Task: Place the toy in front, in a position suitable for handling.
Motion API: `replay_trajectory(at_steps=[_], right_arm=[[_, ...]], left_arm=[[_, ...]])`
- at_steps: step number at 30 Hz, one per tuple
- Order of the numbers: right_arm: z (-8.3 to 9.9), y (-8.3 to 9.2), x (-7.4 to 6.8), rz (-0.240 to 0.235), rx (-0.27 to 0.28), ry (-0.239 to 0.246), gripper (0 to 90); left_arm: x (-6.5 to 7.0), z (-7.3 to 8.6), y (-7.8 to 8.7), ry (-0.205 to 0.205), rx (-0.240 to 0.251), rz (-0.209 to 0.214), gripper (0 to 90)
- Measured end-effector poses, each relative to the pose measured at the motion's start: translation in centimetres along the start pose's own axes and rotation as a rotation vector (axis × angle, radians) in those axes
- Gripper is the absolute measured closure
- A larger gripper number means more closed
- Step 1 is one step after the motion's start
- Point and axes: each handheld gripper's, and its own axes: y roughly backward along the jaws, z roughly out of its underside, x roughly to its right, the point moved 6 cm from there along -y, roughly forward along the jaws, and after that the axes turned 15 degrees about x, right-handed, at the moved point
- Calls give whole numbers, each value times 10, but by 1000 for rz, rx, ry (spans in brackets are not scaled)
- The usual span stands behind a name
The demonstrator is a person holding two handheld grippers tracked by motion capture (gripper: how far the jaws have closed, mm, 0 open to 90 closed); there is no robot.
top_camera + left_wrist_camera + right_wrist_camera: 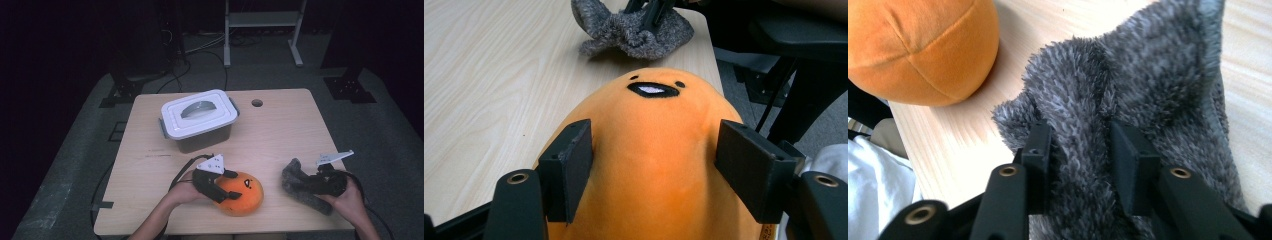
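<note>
On the wooden table (280,130), a lidded grey storage box (199,119) stands at the back, well apart from the toys near the front edge. The orange plush (241,192) lies front-centre, the left gripper (226,184) astride it — pads touching both flanks. Further right, the grey fuzzy sock (298,185) lies flat, a fold of it between the right gripper (1080,155) fingers, which stand parted — whether they press it, I cannot tell.

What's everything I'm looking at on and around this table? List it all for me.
Storage box: one, grey with white lid, table's far left.
Plush toy: one, orange with a small face, near edge, between the left tongs' jaws.
Fuzzy cloth: one, grey, near right, between the right tongs' jaws.
Table: one, light wood, with a round hole.
Metal frame: one, white, on the floor behind.
Left tongs: one, black, around the plush.
Right tongs: one, black, straddling a fold of cloth.
</note>
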Motion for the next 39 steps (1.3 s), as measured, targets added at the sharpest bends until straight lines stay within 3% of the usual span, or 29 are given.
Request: replay_trajectory(at_steps=[11, 19, 30, 34, 39], right_arm=[[-9, 4, -4, 1, 59, 16, 542], [-13, 1, -16, -37, 78, 30, 512], [-17, -3, -32, -101, 108, 35, 435], [-18, -4, -36, -120, 117, 32, 423], [-18, -5, -40, -126, 120, 32, 401]], left_arm=[[1, -3, 1, -14, 8, -1, 290], [1, -11, 6, -28, 39, -5, 271], [-15, -30, 31, -53, 105, -93, 188], [-27, -40, 49, -73, 156, -139, 186], [-39, -50, 63, -90, 168, -179, 173]])
